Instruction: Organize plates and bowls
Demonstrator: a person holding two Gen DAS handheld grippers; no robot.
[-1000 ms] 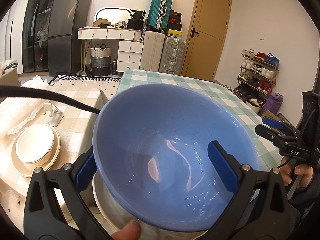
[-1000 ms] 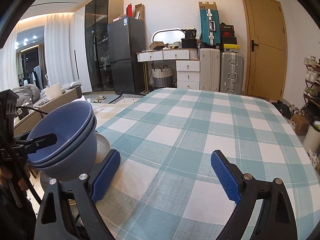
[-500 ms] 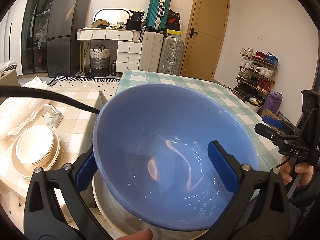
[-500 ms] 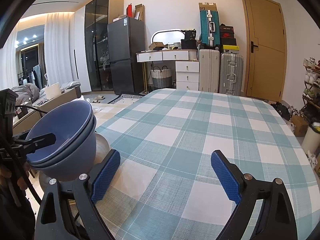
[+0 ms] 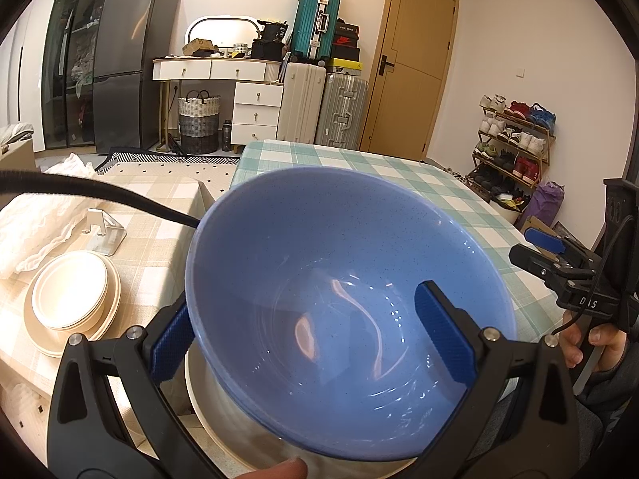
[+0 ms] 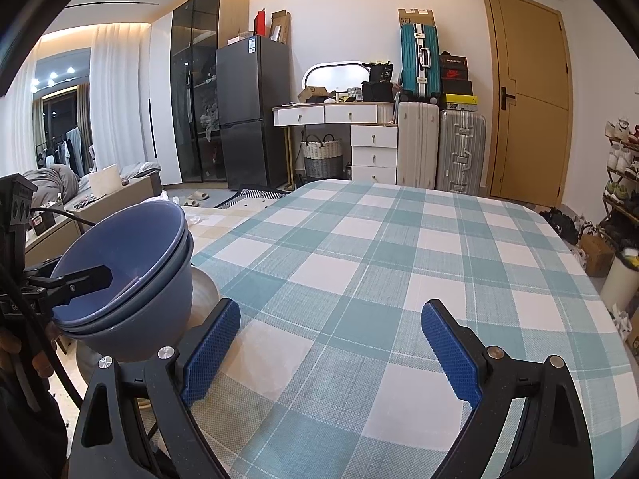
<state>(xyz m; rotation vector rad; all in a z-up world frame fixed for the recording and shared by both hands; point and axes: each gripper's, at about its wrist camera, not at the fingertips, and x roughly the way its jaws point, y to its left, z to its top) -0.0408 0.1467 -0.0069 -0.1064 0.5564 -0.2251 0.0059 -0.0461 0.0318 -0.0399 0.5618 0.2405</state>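
Left wrist view: blue bowl (image 5: 347, 299) fills the frame, left gripper (image 5: 315, 339) with one pad inside, one outside its rim, clamped.
Where: nested blue bowls (image 6: 124, 275) off the checked table (image 6: 399, 279)'s near left edge, over a pale bowl (image 5: 223, 419).
Right gripper (image 6: 331, 343): jaws spread, empty.
Risk: tilted stack could slip from the rim pinch.
Only left view: cream plates (image 5: 72, 303) on the beige side table (image 5: 159, 215).
Only right view: two bowls, not one.
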